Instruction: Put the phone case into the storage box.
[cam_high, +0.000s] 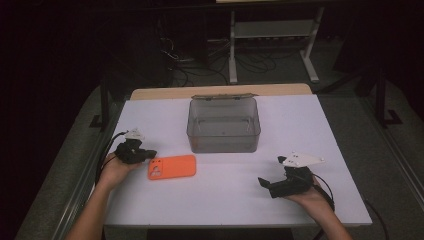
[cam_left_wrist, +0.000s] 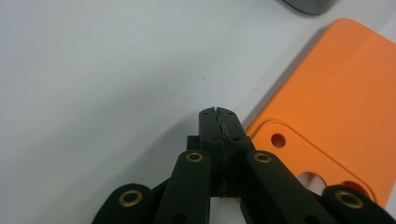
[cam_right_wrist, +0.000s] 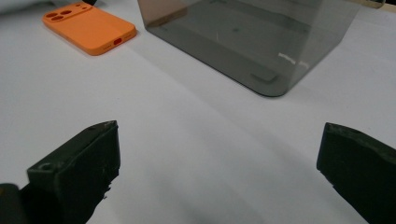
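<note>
Orange phone case (cam_high: 172, 166) is what I'm working on; it lies flat, back up, on the white table (cam_high: 225, 200) toward the left edge, a little nearer my side than the smoky clear box (cam_high: 223, 125) that stands at the middle toward the far edge. My left gripper (cam_high: 148, 154) sits just beside the case's camera end, its tips shut tight against each other with nothing between them; in the left gripper view the closed tips (cam_left_wrist: 218, 122) reach the rim of the case (cam_left_wrist: 336, 107) by the camera cut-outs, touching it or very nearly so. My right gripper (cam_high: 265, 184) rests near the right front of the table, well apart from the case, with its jaws spread wide and empty; in the right gripper view I look between them across bare table to the box (cam_right_wrist: 243, 42) and the case (cam_right_wrist: 88, 28) beyond.

I judge the case to be light, thin and rubbery, so it should flex if I pinch it hard and skate across the smooth table if I nudge it. Lying flat, it gives me little to bite; I'd take it by a long edge, one jaw slipped under the lip, or at the camera end where the raised rim offers some purchase. Nothing fragile here, so a firm squeeze looks safe
</note>
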